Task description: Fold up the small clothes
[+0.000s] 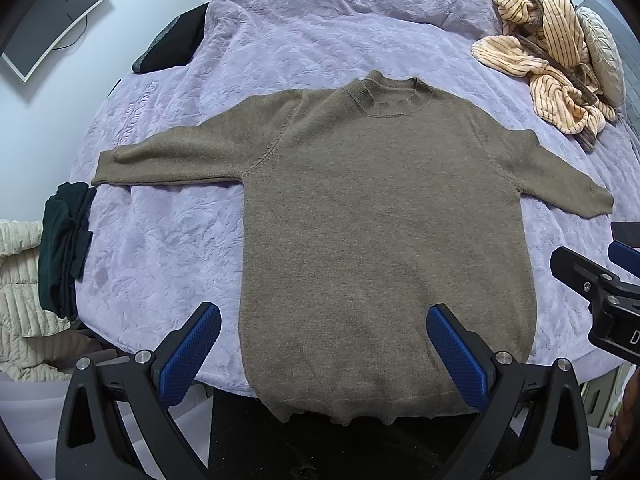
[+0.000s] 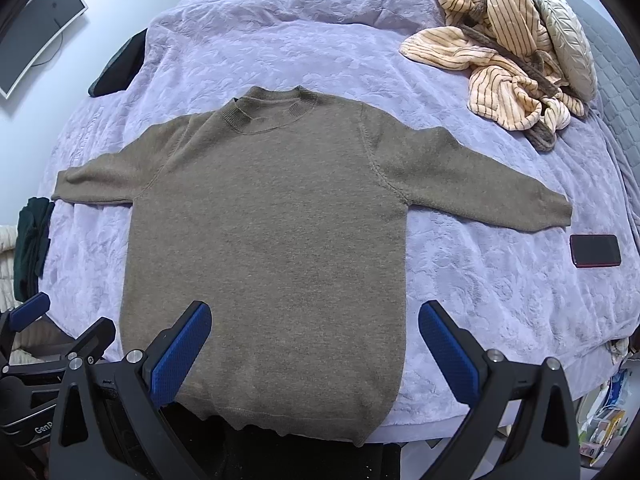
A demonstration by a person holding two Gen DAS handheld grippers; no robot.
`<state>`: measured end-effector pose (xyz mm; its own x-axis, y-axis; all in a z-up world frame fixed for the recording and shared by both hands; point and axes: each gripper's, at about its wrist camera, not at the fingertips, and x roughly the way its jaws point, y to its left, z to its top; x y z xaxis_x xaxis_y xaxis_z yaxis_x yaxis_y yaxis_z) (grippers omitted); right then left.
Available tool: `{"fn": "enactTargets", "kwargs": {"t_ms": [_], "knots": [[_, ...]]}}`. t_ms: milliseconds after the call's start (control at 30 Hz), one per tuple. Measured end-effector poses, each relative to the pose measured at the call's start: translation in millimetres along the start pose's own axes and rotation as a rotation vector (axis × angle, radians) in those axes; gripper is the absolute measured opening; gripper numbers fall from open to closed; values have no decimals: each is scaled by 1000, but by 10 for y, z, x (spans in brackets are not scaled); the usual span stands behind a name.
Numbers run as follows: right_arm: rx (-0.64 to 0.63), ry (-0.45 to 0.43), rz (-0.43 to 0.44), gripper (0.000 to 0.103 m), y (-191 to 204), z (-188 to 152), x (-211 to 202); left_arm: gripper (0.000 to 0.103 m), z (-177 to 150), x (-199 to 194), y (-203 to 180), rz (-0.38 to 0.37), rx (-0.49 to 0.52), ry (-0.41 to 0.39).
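A brown knitted sweater (image 1: 384, 220) (image 2: 268, 220) lies flat on the lilac bedspread (image 1: 280, 40) (image 2: 320, 48), collar away from me, both sleeves spread out sideways, hem hanging over the near edge. My left gripper (image 1: 323, 316) hovers open above the hem's left part, one finger off the cloth, one over it. My right gripper (image 2: 314, 314) stands open above the hem's right part, nothing between its fingers. The right gripper's body (image 1: 600, 292) shows at the right in the left wrist view; the left gripper's body (image 2: 36, 344) shows at the lower left in the right wrist view.
A striped peach garment (image 1: 548, 64) (image 2: 500, 56) and a pale cushion (image 2: 568, 44) lie at the far right. A dark phone (image 2: 595, 250) rests below the right sleeve. Dark green clothing (image 1: 62, 248) sits at the bed's left edge, black cloth (image 1: 176, 44) at the far left.
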<state>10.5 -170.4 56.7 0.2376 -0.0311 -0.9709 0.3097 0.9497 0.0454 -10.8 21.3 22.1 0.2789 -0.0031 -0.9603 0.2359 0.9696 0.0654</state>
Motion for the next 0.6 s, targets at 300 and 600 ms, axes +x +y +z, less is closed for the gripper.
{"fn": "enactTargets", "kwargs": {"t_ms": [300, 600], "knots": [[-20, -14, 11, 103, 26, 18, -32, 103, 28, -63, 3, 14, -8, -10], [-43, -36, 27, 103, 66, 57, -64, 103, 97, -142, 105, 36, -32, -36]]}}
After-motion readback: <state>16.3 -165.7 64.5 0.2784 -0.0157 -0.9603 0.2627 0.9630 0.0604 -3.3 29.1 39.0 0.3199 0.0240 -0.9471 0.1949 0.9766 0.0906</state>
